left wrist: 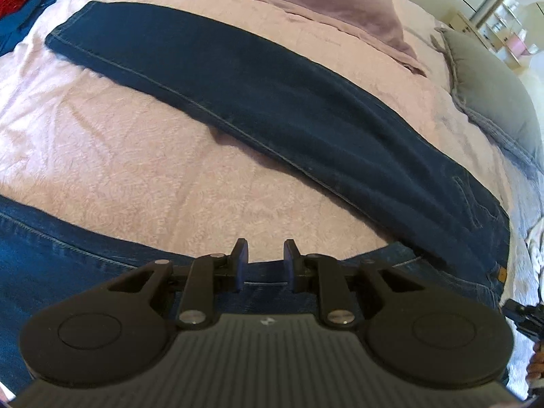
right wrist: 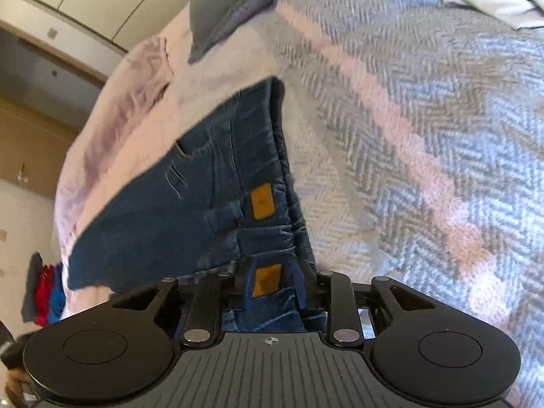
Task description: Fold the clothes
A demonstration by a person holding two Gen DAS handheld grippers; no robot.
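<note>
Pink bedspread [left wrist: 119,142] holds jeans [left wrist: 272,108]; left tool [left wrist: 263,261] open, right tool [right wrist: 272,284] straddling waistband.

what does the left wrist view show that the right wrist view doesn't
Only the left wrist view shows the far jeans leg stretched across the pink bedspread, the lilac pillow, and the left gripper, open over the near denim edge.

Only the right wrist view shows the waistband's tan leather patch, the grey herringbone blanket, and the right gripper, whose fingers straddle the waistband around a second tan patch; a firm clamp cannot be confirmed.

Both show the jeans, the pink bedspread and the grey pillow.
</note>
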